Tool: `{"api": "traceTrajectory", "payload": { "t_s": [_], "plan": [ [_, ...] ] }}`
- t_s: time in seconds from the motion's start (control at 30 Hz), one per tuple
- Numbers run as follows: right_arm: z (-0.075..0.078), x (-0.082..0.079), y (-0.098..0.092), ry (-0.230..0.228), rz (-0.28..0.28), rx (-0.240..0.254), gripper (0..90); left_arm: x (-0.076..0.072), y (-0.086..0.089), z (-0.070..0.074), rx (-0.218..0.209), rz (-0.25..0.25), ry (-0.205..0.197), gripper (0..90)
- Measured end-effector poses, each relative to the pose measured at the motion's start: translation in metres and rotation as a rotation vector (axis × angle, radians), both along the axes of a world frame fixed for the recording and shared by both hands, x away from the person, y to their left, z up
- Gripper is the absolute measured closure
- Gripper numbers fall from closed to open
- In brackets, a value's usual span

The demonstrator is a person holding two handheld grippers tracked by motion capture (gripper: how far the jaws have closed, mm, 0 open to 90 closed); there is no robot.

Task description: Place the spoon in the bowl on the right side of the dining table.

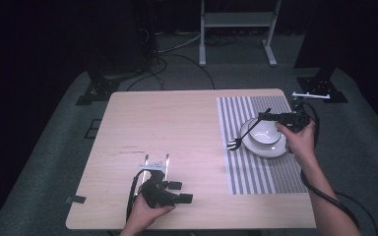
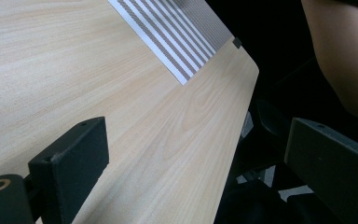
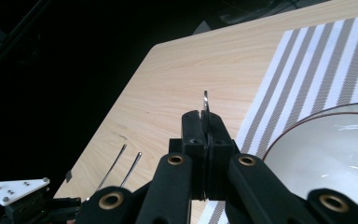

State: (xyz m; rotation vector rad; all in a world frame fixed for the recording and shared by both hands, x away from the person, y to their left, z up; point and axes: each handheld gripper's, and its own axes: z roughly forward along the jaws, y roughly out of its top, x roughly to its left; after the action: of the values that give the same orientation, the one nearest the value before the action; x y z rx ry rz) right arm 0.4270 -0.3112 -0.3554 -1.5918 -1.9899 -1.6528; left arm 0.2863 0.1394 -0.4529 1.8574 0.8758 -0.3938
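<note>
The right gripper (image 1: 265,117) pinches a fork (image 1: 241,135) tight, over the bowl (image 1: 266,140) at 3 o'clock on the counter (image 1: 177,128). The left gripper (image 1: 179,191) rests at 6 o'clock, fingers wide apart, empty. The thin fork might slip and clang into the bowl.

The high view is looking forward and down from above the person's side, taking in the whole table (image 1: 177,128). The left gripper view is skimming close above the table's wood toward the striped mat (image 2: 177,32). The right gripper view is looking close along its jaws; both views are sharing that mat.
</note>
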Motion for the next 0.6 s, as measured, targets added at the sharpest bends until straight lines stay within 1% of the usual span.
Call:
{"api": "traceTrajectory", "payload": {
  "t_s": [0.17,0.3,0.6],
  "plan": [
    [0.002,0.000,-0.006,-0.003,-0.021,0.001,89.2,0.000,0.000,0.000,0.000,0.003,-0.002,4.9],
    [0.002,0.000,-0.014,-0.006,-0.049,-0.006,89.2,0.000,0.000,0.000,0.001,0.002,-0.002,4.9],
    [0.002,0.000,-0.028,-0.008,-0.096,0.005,89.2,0.000,0.000,0.000,0.000,0.000,-0.003,4.9]
  ]
}}
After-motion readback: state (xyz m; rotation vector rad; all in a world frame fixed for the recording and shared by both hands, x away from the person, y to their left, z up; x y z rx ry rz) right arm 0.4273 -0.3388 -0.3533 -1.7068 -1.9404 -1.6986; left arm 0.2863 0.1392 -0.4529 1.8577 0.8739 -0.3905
